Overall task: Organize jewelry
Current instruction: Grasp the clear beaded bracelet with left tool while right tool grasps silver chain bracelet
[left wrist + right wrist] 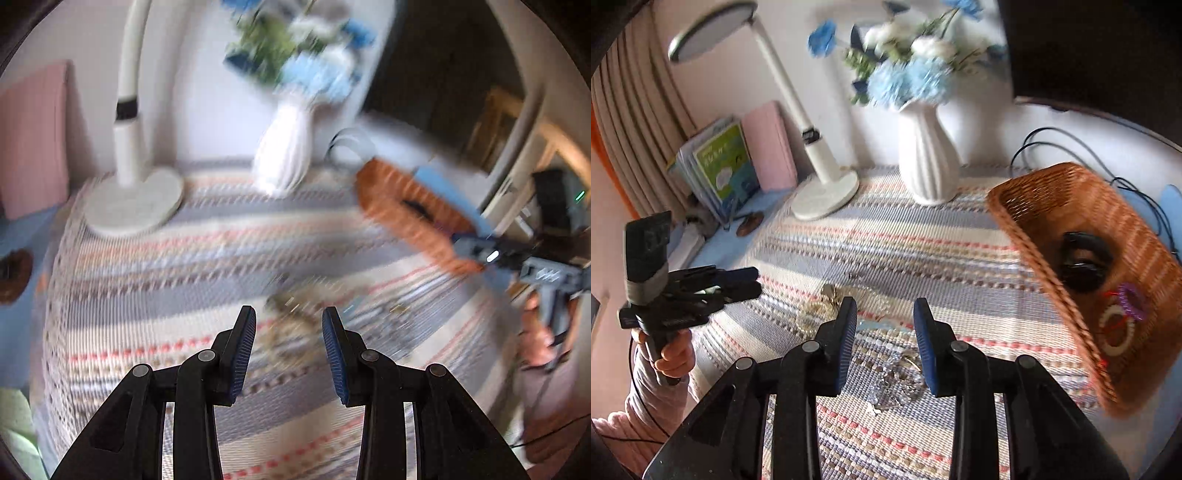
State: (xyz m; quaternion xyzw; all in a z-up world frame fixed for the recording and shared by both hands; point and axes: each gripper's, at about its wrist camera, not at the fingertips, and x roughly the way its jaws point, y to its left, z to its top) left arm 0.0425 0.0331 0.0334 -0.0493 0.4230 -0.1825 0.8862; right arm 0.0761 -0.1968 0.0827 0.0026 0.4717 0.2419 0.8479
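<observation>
Over the striped mat (pixel 207 266) in the left wrist view, left hand-held gripper (pixel 289 350) hovering with pads spread wide, gripping nothing. Badly smeared frame, so only a blurry gold chain (pixel 291 314) just past the fingertips, loose on the surface. Probably lined up there for the next pick. Basket (pixel 410 218) far right by the other hand-held gripper, lamp (pixel 129 155) and vase (pixel 286 155) at the back, out of the way.

From the right wrist view, much sharper. Right hand-held gripper (pixel 885 347) also wide open and empty, hanging right above a silver chain (pixel 897 384) lying between its fingers on the mat. More gold chain (pixel 831 299) and a pale blue piece (pixel 879 325) a bit further ahead. Basket (pixel 1082 258) to the right, already carrying black bangles (pixel 1082 266), a white bead bracelet (pixel 1115 328) and a purple one (pixel 1132 299), so clearly the drop-off spot, parked close for short trips. Left hand-held gripper (pixel 753 282) off to the left edge, well apart from the pile; open or closed can't be told from this angle. Tangly chains, likely fiddly to pinch cleanly.
</observation>
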